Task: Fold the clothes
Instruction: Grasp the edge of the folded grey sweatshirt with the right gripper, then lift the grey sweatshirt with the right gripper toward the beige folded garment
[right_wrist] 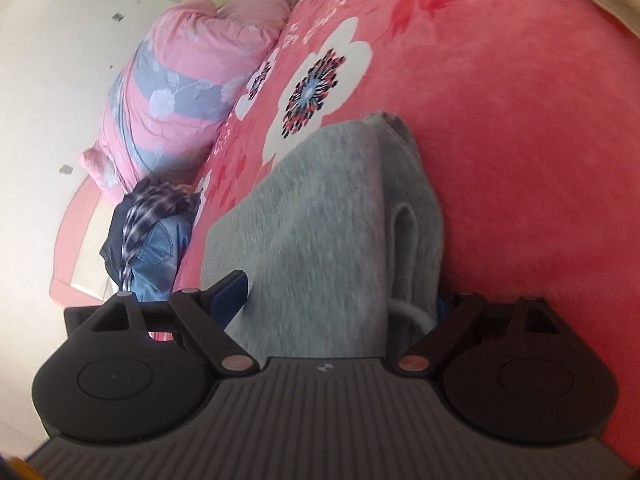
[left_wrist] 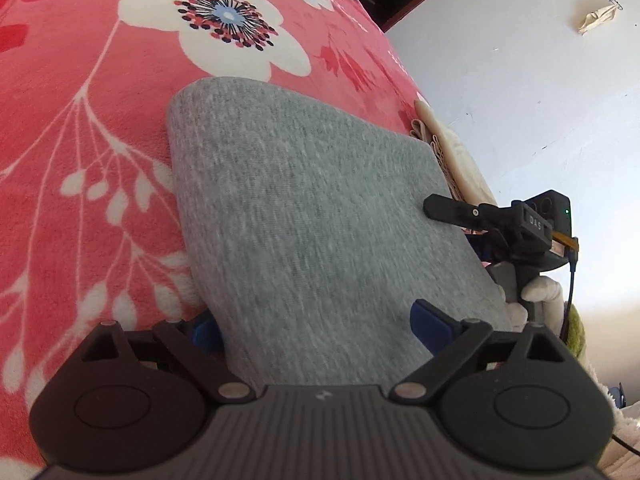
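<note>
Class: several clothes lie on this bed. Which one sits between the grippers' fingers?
The grey garment, folded flat on the pink blanket. The jeans and plaid shirt lie heaped at the bed's edge, untouched.

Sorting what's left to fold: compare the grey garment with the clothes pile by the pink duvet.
The grey garment is folded into a flat rectangle; the pile is a crumpled heap. The garment is plain grey; the pile mixes plaid and blue denim. The garment lies between the open jaws of the right gripper; the pile sits apart, untouched. Both are clothing.
</note>
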A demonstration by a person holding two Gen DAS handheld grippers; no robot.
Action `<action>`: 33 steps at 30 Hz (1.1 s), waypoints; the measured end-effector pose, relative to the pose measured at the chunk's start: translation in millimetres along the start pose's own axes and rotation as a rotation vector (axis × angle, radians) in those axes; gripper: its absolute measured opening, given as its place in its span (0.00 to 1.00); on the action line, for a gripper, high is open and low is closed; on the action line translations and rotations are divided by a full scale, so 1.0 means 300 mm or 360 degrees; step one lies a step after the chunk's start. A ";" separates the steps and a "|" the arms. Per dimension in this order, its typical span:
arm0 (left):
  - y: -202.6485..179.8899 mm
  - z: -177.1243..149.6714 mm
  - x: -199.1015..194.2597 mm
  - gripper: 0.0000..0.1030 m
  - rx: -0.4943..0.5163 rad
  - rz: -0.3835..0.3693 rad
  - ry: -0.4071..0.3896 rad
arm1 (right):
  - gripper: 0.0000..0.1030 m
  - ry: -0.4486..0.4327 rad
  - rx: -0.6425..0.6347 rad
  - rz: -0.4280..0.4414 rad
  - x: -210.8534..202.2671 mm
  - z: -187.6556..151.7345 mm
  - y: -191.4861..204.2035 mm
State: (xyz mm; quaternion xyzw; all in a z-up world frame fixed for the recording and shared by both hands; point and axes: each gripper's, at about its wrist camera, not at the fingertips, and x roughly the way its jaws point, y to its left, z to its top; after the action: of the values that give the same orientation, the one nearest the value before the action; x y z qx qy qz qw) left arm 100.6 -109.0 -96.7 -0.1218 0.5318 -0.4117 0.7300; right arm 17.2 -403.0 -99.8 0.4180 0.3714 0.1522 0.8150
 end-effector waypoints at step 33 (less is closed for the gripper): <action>-0.241 -0.114 -0.105 0.56 0.0007 -0.0069 -0.0119 | 0.44 -0.0179 -0.0163 -0.0042 -0.304 -0.220 0.213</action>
State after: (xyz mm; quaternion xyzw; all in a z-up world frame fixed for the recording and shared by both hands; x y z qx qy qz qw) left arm 33.4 -122.8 -44.9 -0.1470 0.5006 -0.4238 0.7404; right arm -88.9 -377.8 -30.2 0.3785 0.3221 0.1365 0.8569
